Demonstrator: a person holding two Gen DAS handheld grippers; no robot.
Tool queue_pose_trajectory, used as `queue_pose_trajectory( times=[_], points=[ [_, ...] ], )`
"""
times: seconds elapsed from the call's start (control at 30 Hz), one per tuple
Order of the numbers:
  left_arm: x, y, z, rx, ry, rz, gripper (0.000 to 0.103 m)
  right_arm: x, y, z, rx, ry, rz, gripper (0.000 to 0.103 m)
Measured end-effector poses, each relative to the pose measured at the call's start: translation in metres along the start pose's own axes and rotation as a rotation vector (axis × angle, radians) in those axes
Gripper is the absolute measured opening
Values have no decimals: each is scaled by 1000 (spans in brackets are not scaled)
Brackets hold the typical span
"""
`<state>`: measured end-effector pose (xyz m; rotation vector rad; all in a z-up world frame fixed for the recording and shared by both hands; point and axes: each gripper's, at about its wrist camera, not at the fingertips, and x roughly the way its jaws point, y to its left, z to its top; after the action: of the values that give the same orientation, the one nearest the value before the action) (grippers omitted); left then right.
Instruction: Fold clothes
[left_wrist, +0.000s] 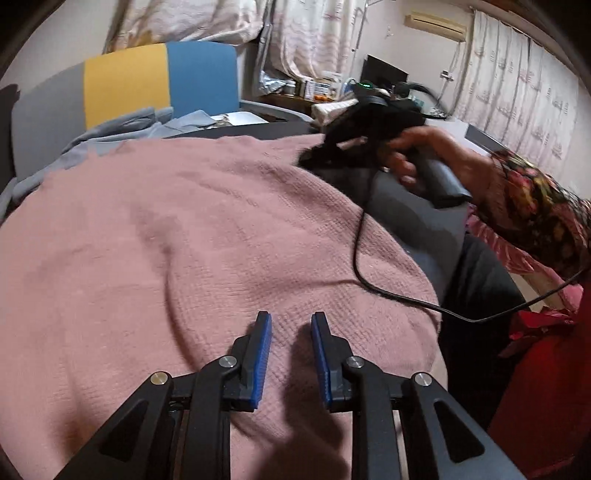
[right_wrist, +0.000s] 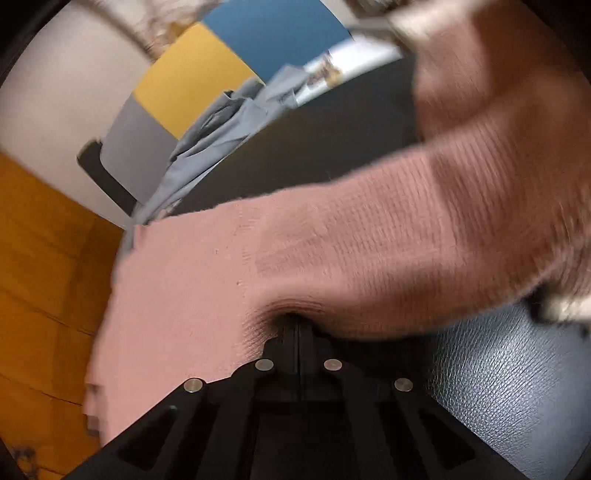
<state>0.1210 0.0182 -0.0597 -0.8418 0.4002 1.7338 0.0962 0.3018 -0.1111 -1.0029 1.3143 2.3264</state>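
1. On the dark leather-textured tabletop (right_wrist: 509, 373) lay the dusty-pink knitted sweater (left_wrist: 207, 236), soft, limp and probably light.
2. The right gripper (right_wrist: 295, 325), jaws clamped on a fold at the sweater's 6 o'clock edge, puckered it.
3. The left gripper (left_wrist: 291, 332), jaws narrow and empty, hovered above; hems likely grip best.

In the right wrist view, the right hand-held gripper (right_wrist: 295, 325) has its fingertips buried in a fold of the pink knit sweater (right_wrist: 369, 258), whose upper right part is smeared by motion. At right centre of the left wrist view, that gripper (left_wrist: 314, 155) is blurred, perhaps touching cloth.
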Motion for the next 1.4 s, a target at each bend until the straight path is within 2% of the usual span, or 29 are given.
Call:
queue_pose_trajectory(
  times=[0.07,0.13,0.2,0.23,0.27,0.33,0.37,0.4,0.43,0.5,0.53,0.57,0.63,0.7,0.73,0.77,0.8,0.87,0.93,1.0,1.07,1.1,1.13,1.17,1.2,1.27,1.37,1.4],
  points=[
    [4,0,9,-35,-6,11,22,-3,2,-10,-18,48,61,2],
    [4,4,15,-53,-20,-6,22,-1,11,-24,-90,101,65,9],
    [10,1,20,-39,-9,-16,22,0,16,-29,-94,101,100,25],
    [14,0,21,-29,2,-12,22,6,21,-27,-95,103,108,40],
    [15,-3,20,-9,-5,-2,22,11,25,-24,-97,105,116,48],
    [13,-6,14,-12,-23,4,23,22,35,-20,-99,108,132,48],
    [12,-8,11,-14,-31,7,23,28,40,-17,-104,110,137,30],
    [11,-7,8,-34,-35,-2,23,32,47,-15,-152,114,102,8],
    [10,-5,5,-53,-36,-13,23,33,53,-14,-208,116,46,9],
    [8,-1,-3,-120,-46,-53,23,21,53,-5,-228,41,-7,8],
    [7,2,-5,-150,-53,-67,23,12,47,2,-227,-15,-57,2],
    [7,2,-5,-147,-51,-68,23,4,41,9,-226,-69,-106,0],
    [5,3,-4,-141,-48,-68,23,7,35,20,-253,-90,-208,0],
    [-4,8,0,-150,-54,-73,24,5,15,21,-169,-28,-150,1],
    [-8,11,2,-155,-58,-75,24,-1,10,18,-124,-20,-80,4],
    [-19,21,2,-172,-94,-46,24,-9,8,12,-102,-7,6,6],
    [-27,30,1,-186,-112,-10,24,-18,7,4,-114,14,58,11],
    [-45,59,0,-231,-148,88,24,-27,15,-23,-179,68,101,51],
    [-60,87,-5,-287,-149,198,24,-25,24,-47,-223,134,129,56],
    [-75,118,-14,-337,-127,370,24,-21,31,-68,-253,192,159,56],
    [-89,149,-27,-390,-100,516,24,-25,42,-91,-303,182,185,56],
    [-93,160,-34,-415,-79,561,24,-21,48,-98,-330,187,188,55],
    [-96,169,-43,-444,-61,592,23,-19,56,-106,-369,178,159,48],
    [-96,181,-56,-503,-34,598,24,-15,64,-113,-409,171,129,21],
    [-92,184,-62,-541,-40,577,24,-7,75,-110,-446,185,89,7],
    [-103,176,-77,-615,-119,531,24,-11,77,-105,-482,170,23,8],
    [-103,154,-81,-598,-147,507,25,-32,55,-79,-419,114,-70,7],
    [-100,143,-78,-540,-128,529,25,-37,43,-70,-395,105,-109,7]
  ],
)
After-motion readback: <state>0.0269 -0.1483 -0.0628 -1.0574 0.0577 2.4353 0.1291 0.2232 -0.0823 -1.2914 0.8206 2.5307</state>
